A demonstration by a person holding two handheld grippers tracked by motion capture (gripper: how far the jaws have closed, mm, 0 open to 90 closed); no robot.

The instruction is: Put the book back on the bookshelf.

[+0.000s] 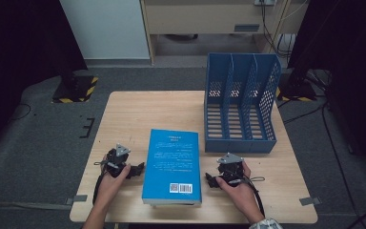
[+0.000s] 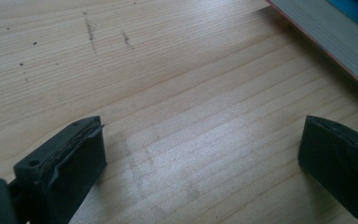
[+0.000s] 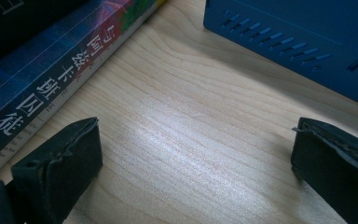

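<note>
A blue book (image 1: 172, 164) lies flat on the wooden table (image 1: 143, 112), back cover up with a barcode near its front edge; another book seems to lie under it. My left gripper (image 1: 136, 169) rests on the table just left of the book, jaws wide open over bare wood. In the left gripper view the gripper (image 2: 200, 163) faces the book's page edge (image 2: 335, 35) at the upper right. My right gripper (image 1: 210, 180) rests right of the book, open and empty. The right gripper view has that gripper (image 3: 196, 163) between the book's spine (image 3: 51, 79) and the file rack (image 3: 303, 37).
A blue three-slot file rack (image 1: 240, 102) stands at the table's back right, its slots facing up and forward. Beyond the table are a grey floor, a yellow-black striped base (image 1: 76, 88) at the left and cables (image 1: 314, 114) at the right.
</note>
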